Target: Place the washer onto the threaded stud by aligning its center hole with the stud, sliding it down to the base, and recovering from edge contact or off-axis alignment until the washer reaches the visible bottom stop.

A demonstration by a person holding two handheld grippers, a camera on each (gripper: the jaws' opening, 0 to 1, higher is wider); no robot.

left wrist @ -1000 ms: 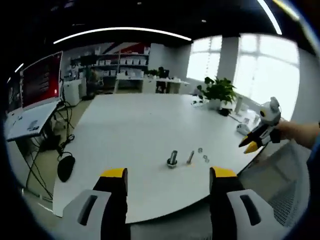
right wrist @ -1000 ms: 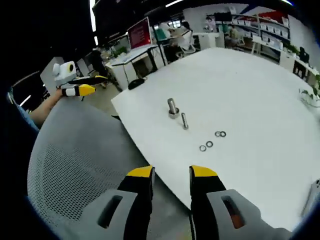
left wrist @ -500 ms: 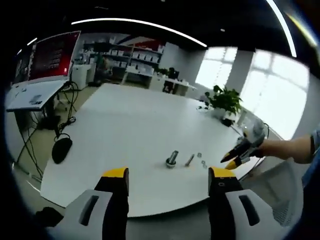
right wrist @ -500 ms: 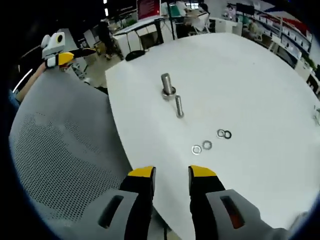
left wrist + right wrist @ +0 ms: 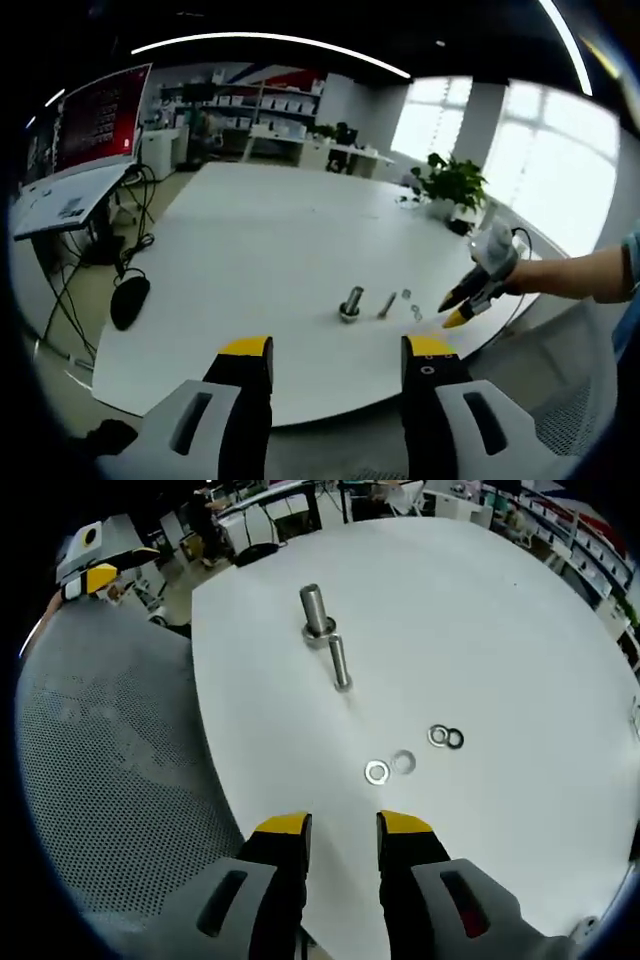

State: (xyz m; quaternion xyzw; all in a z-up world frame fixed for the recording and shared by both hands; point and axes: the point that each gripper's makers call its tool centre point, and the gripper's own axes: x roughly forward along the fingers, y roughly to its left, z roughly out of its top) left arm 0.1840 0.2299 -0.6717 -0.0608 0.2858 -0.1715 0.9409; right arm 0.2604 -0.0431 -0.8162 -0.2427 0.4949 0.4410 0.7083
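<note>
Four washers (image 5: 377, 772) lie flat on the white table (image 5: 520, 640) in the right gripper view: two side by side nearest the jaws, and two more just beyond them, touching or overlapping each other (image 5: 446, 737). Further along stands the threaded stud (image 5: 314, 611), upright on its wide base, with a second bolt (image 5: 339, 662) just beside it. The right gripper (image 5: 340, 828) hovers above the table edge, short of the nearest washer, its yellow-tipped jaws parted by a narrow gap and holding nothing. At the upper left of this view, past the grey mesh chair back (image 5: 100, 780), the other gripper appears. In the left gripper view, the left gripper (image 5: 339, 348) is held well back from the table (image 5: 260, 240), jaws wide apart and empty; the stud (image 5: 351, 304), the bolt (image 5: 387, 305) and the washers (image 5: 411, 305) sit near the table's front edge, with the right gripper (image 5: 462, 305) close above them.
</note>
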